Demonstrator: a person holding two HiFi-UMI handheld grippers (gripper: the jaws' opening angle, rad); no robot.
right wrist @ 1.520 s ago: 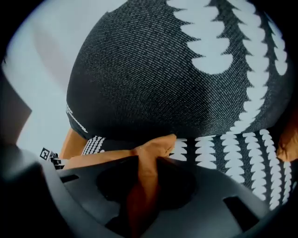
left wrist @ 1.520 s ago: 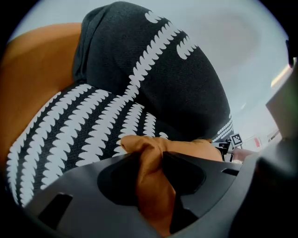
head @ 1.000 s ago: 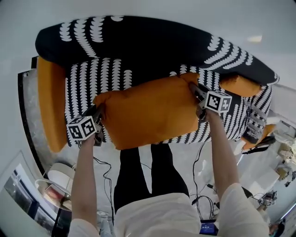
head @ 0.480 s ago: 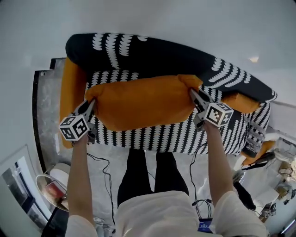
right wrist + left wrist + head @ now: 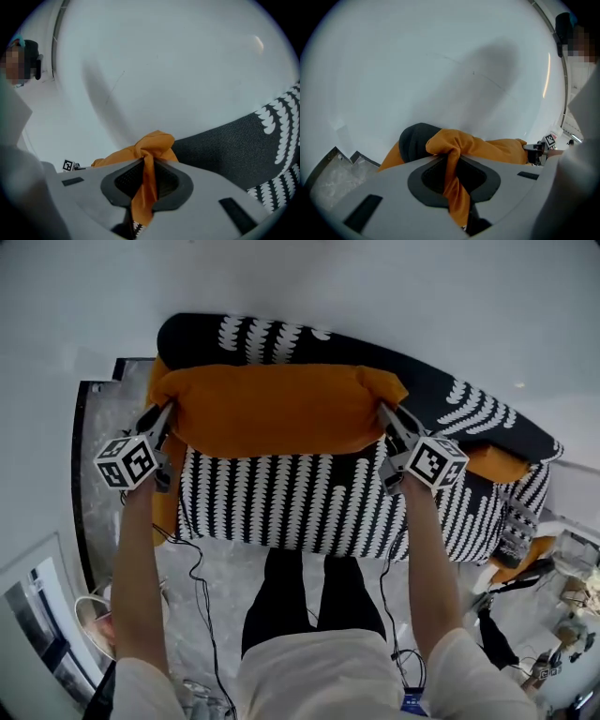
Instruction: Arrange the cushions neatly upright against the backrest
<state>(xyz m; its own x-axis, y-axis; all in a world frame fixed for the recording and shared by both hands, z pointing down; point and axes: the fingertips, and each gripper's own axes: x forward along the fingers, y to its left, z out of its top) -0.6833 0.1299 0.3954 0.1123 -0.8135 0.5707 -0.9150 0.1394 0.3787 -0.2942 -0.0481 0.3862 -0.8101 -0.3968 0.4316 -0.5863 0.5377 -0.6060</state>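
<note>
The black-and-white patterned sofa [image 5: 309, 512] fills the head view, with its dark backrest [image 5: 281, 338] toward twelve o'clock. A large orange cushion [image 5: 272, 409] stretches lengthwise in front of that backrest, over the rear of the seat; whether it touches either cannot be told. It looks soft, light and floppy, so it would probably sag if held at one point. The two end corners, where the fabric bunches, seem the soundest places to grip. The left gripper [image 5: 161, 420] is at the cushion's nine o'clock end, jaws nearly together, pinching a twist of corner fabric. The right gripper [image 5: 386, 418], at the three o'clock end, has just been closing tighter and clamps the opposite corner likewise. A smaller orange cushion [image 5: 495, 463] lies toward four o'clock.
</note>
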